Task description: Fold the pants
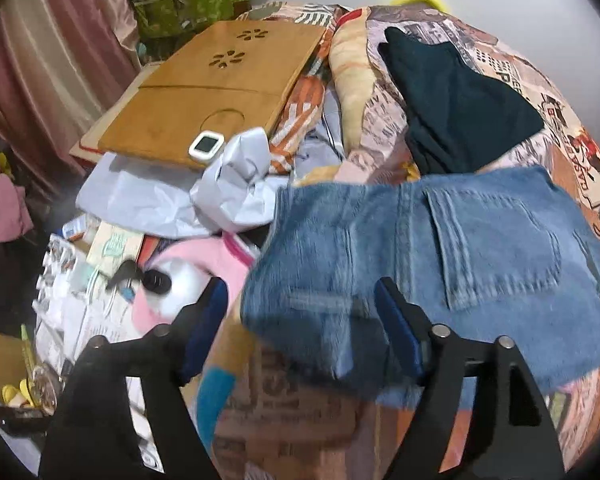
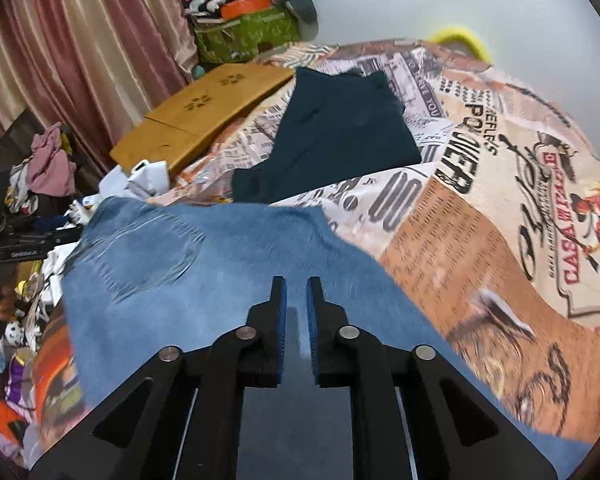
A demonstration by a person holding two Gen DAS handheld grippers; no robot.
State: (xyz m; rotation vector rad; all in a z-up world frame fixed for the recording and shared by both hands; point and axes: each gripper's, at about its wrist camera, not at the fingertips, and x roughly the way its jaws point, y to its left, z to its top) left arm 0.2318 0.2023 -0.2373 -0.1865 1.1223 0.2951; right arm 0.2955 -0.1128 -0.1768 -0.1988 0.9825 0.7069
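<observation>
Folded blue jeans (image 1: 440, 264) lie flat on your printed bedspread (image 2: 480, 240), one back pocket (image 1: 496, 248) facing up.

In your left wrist view their long axis runs left to right, the blurred near-left edge hanging just past the bed's side. One pair of jeans, one folded dark garment (image 2: 332, 136) behind them on the bedspread, apart from the denim in your left view; one wooden lap tray (image 1: 208, 88) and one small white clock (image 1: 206, 146) further left. Your left gripper (image 1: 300, 304) hovers with jaws wide apart, straddling that near-left edge, nothing between them. Your right gripper (image 2: 296, 300) sits low over the denim, jaws nearly together with a narrow gap; whether cloth is pinched, you cannot tell. Open bedspread lies right of the jeans; clutter crowds the left side beyond the bed.
</observation>
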